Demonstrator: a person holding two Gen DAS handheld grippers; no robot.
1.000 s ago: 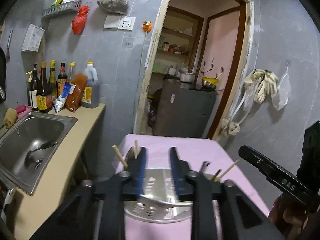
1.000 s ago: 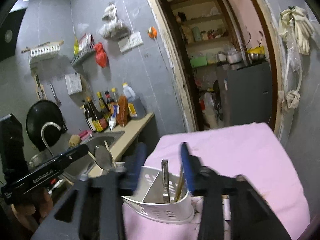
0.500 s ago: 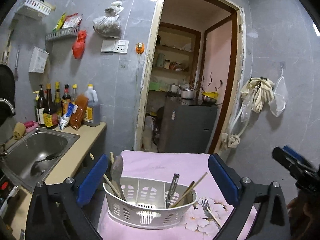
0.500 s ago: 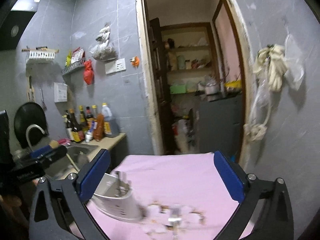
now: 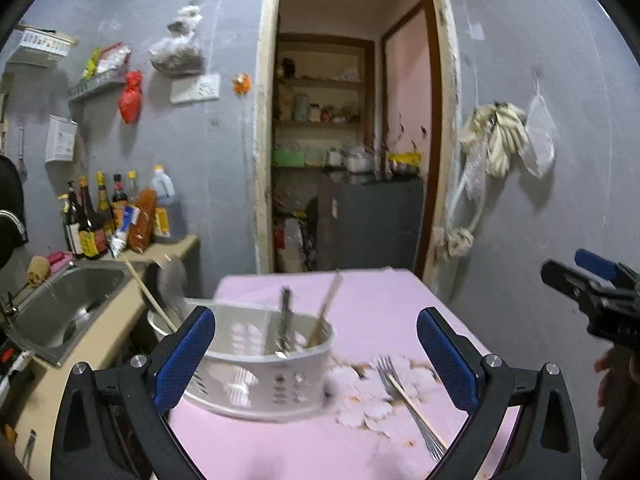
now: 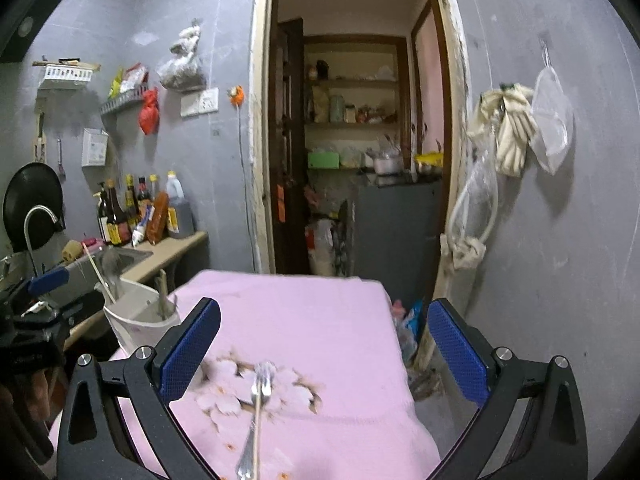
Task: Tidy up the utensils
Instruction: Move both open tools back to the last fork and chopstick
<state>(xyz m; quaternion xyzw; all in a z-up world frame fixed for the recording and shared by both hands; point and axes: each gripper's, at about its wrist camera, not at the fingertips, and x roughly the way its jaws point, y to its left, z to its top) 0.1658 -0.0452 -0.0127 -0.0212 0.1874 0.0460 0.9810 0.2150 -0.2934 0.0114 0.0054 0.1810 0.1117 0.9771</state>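
A white slotted utensil caddy (image 5: 260,364) stands on the pink tablecloth (image 5: 360,312), holding a metal utensil, chopsticks and a spatula. It also shows in the right wrist view (image 6: 136,320) at the table's left edge. A metal fork (image 5: 404,404) and one chopstick lie on the flower print right of the caddy; the fork also shows in the right wrist view (image 6: 256,412). My left gripper (image 5: 316,352) is open and empty, raised over the caddy and fork. My right gripper (image 6: 320,344) is open and empty above the fork.
A steel sink (image 5: 68,304) and a counter with sauce bottles (image 5: 104,216) lie left of the table. A doorway (image 5: 352,152) opens behind onto shelves and a dark cabinet. The grey wall with hanging bags (image 5: 504,144) stands on the right.
Both grippers opened wide and drew back from the caddy. The left let go of the spatula, which now stands in the caddy. The right one swung right over the fork.
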